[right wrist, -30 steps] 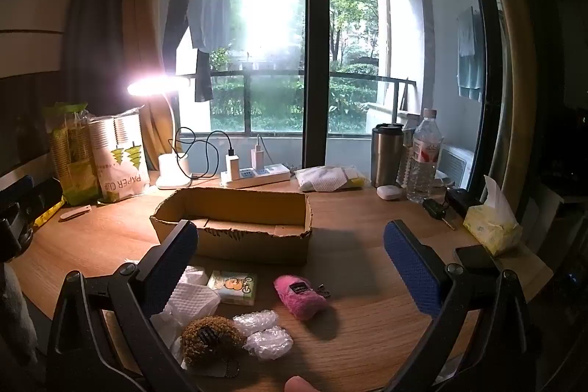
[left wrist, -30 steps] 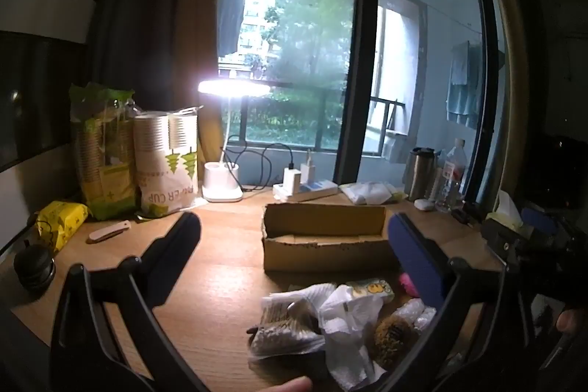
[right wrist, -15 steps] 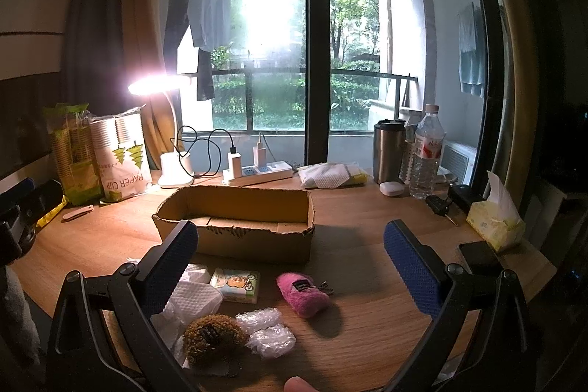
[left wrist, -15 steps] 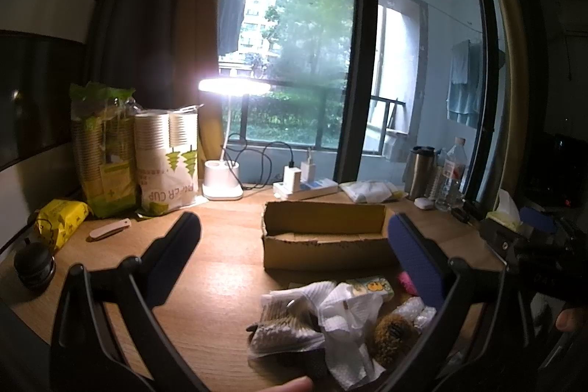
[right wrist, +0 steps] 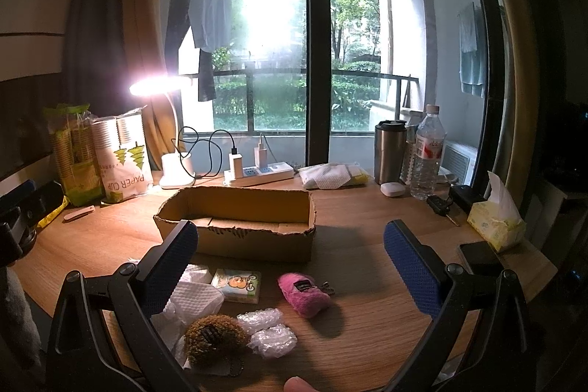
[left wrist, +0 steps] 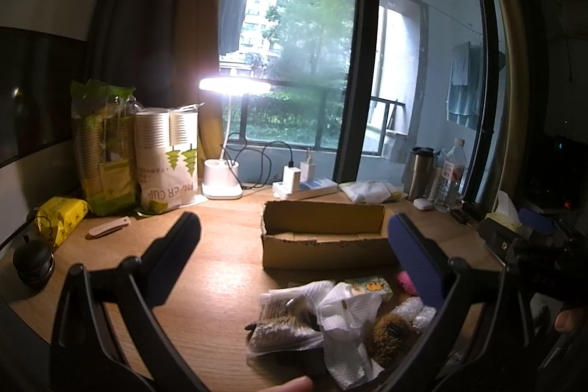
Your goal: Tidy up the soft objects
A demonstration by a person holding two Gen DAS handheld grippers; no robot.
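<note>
We see both the left hand-held gripper (left wrist: 294,247) and the right hand-held gripper (right wrist: 292,245) spread wide, holding nothing; the pink plush pouch (right wrist: 303,294) lies on the table (right wrist: 367,300), long axis from 10 to 4 o'clock.

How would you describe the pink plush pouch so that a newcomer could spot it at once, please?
Find the open brown cardboard box mid-table. In front of it lies a cluster of soft items; the fuzzy pink plush pouch is its rightmost piece. Only it is pink, with a small dark label.

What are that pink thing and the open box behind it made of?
The pink pouch looks like fuzzy plush fabric: matte nap, a sewn-on dark label. The box looks like plain brown corrugated cardboard: dull finish, ragged torn top edge.
</note>
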